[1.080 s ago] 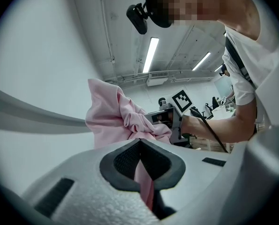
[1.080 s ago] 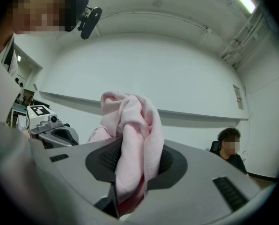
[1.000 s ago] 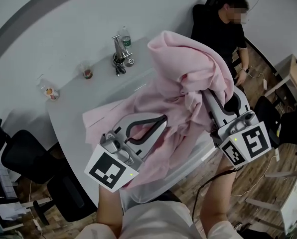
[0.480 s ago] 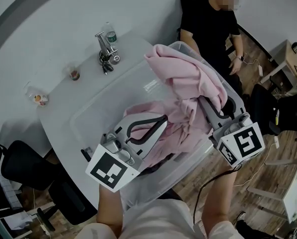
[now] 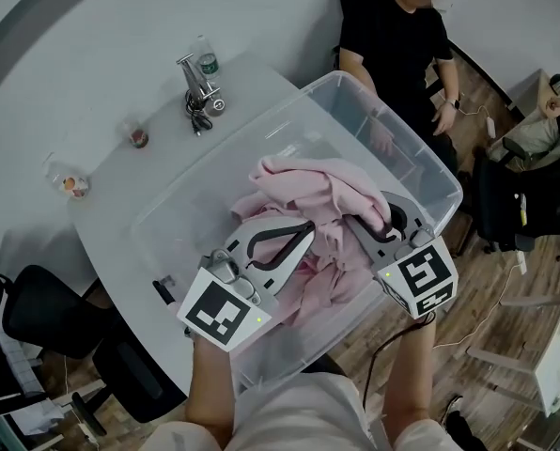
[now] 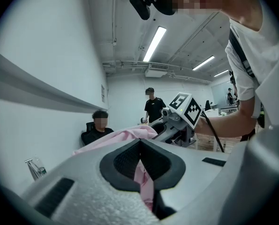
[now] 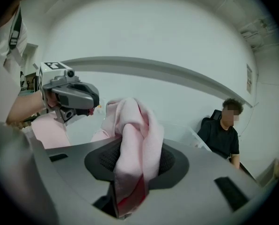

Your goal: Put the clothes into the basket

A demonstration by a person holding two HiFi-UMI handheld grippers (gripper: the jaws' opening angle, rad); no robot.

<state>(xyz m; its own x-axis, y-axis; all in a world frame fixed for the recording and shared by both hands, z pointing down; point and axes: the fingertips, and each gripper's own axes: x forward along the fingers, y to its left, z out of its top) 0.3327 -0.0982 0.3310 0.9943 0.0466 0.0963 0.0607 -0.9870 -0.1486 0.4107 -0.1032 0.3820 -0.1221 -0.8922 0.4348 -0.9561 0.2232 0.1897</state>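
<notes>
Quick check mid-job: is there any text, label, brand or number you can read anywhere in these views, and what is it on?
No legible text anywhere.
Left marker cube, right marker cube: black-and-white square patterns, no letters.
Bottle label: too small to read.
Wall notice: too blurred to read.

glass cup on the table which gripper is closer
Left. The left gripper, shut on the pink garment, is over the clear bin on the glass cup side; the right gripper, jaws just opening slightly with the garment between them, is across the bin, farther off.
</notes>
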